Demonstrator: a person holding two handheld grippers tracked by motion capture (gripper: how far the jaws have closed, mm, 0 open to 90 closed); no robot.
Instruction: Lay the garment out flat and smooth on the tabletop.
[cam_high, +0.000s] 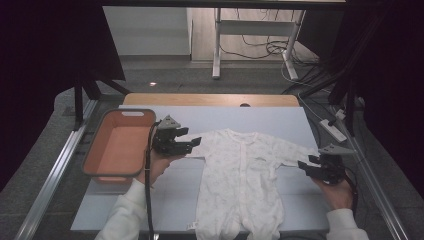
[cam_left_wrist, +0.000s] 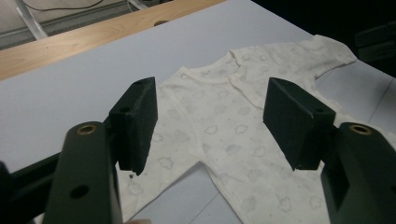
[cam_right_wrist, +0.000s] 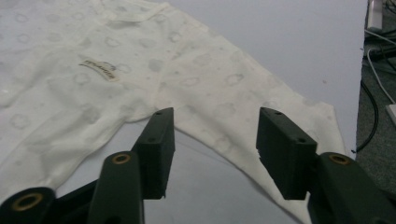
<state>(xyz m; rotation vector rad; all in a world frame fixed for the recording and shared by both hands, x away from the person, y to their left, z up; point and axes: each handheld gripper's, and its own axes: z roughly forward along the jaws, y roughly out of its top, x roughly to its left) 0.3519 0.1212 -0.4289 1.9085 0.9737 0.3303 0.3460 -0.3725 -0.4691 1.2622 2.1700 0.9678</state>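
High view: the white baby romper (cam_high: 239, 180) lies flat between both claws; the left gripper (cam_high: 191, 143) is spread over one sleeve, the right gripper (cam_high: 303, 166) spread beside the other, nothing pinched.

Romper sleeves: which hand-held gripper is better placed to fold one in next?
Probably the right. The right hand-held gripper stands open just over its sleeve. The left hand-held gripper, also open, aims at the romper chest, its sleeve off-centre.
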